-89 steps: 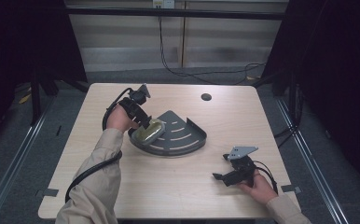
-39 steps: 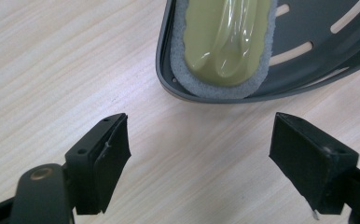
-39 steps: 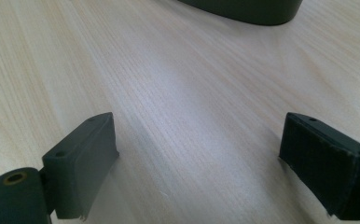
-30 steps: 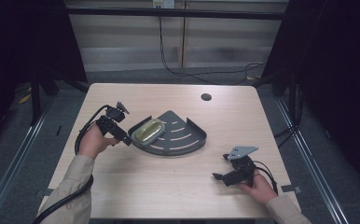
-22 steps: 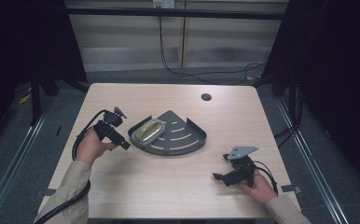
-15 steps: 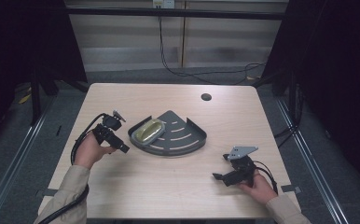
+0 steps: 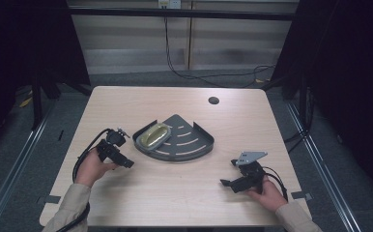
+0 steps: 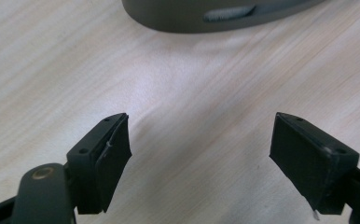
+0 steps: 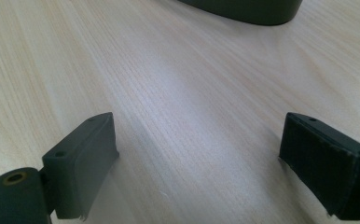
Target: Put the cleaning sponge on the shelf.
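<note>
- Pale wood-grain table (image 7: 175,193), rounded corners, small round dark hole (image 7: 213,100) near far edge; dark curtains both sides, grey floor around.
- Dark grey quarter-round tray (image 7: 189,145) sits mid-table: hard matte plastic or metal, raised rim, slotted floor, curved edge facing the person.
- Yellowish glossy oblong object (image 7: 154,136) lies inside tray at its left corner; material unclear.
- Left gripper (image 7: 124,163) in left hand (image 7: 92,168), low over table left of tray, apart from it. Jaws spread wide, nothing between; flat black rubbery pads (image 8: 115,154) over bare wood.
- Right gripper (image 7: 225,183) in right hand (image 7: 267,192), near right front edge, well apart from tray. Jaws also wide, empty; matte block pads (image 9: 320,163).
</note>
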Demonstrator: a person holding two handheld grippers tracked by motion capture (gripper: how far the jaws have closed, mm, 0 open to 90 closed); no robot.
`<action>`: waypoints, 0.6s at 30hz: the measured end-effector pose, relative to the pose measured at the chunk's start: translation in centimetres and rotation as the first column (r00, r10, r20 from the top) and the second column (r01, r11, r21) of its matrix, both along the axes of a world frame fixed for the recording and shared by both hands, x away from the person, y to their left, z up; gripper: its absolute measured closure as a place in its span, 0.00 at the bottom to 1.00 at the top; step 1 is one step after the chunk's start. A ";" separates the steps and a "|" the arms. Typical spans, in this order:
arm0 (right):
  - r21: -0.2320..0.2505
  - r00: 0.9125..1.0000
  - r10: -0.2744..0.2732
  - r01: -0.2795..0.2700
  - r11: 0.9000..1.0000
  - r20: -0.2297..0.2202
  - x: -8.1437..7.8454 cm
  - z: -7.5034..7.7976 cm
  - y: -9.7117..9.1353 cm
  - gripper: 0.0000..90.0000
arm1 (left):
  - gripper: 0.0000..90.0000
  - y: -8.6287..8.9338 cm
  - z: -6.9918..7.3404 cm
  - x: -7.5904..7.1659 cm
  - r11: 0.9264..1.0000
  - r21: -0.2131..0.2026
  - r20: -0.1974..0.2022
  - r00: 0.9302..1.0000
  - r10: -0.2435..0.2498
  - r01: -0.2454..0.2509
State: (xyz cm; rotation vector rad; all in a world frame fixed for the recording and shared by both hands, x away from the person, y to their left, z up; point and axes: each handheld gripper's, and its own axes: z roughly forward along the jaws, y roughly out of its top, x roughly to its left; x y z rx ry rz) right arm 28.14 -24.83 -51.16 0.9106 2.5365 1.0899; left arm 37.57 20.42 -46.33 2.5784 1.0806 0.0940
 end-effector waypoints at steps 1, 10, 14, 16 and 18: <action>0.000 1.000 0.000 0.000 1.000 0.000 0.0 0.0 0.0 0.12 | 0.22 0.1 -0.2 -0.1 1.000 -0.003 0.008 1.000 -0.004 0.004; 0.000 1.000 -0.001 0.001 1.000 -0.001 0.0 0.0 0.0 0.12 | 0.20 0.8 -1.7 -0.9 1.000 -0.011 0.046 0.999 -0.017 0.018; 0.000 1.000 0.000 0.000 1.000 0.000 0.0 0.0 0.0 0.12 | 0.18 1.0 -1.9 -1.4 0.999 -0.024 0.074 0.997 -0.030 0.032; 0.000 1.000 -0.001 0.001 1.000 -0.001 0.0 0.0 0.0 0.12 | 0.16 1.2 -2.1 -1.6 0.999 -0.038 0.091 0.995 -0.033 0.037; 0.000 1.000 -0.001 0.001 1.000 -0.002 0.0 0.0 0.0 0.12 | 0.16 1.4 -2.2 -1.8 0.998 -0.050 0.112 0.993 -0.036 0.042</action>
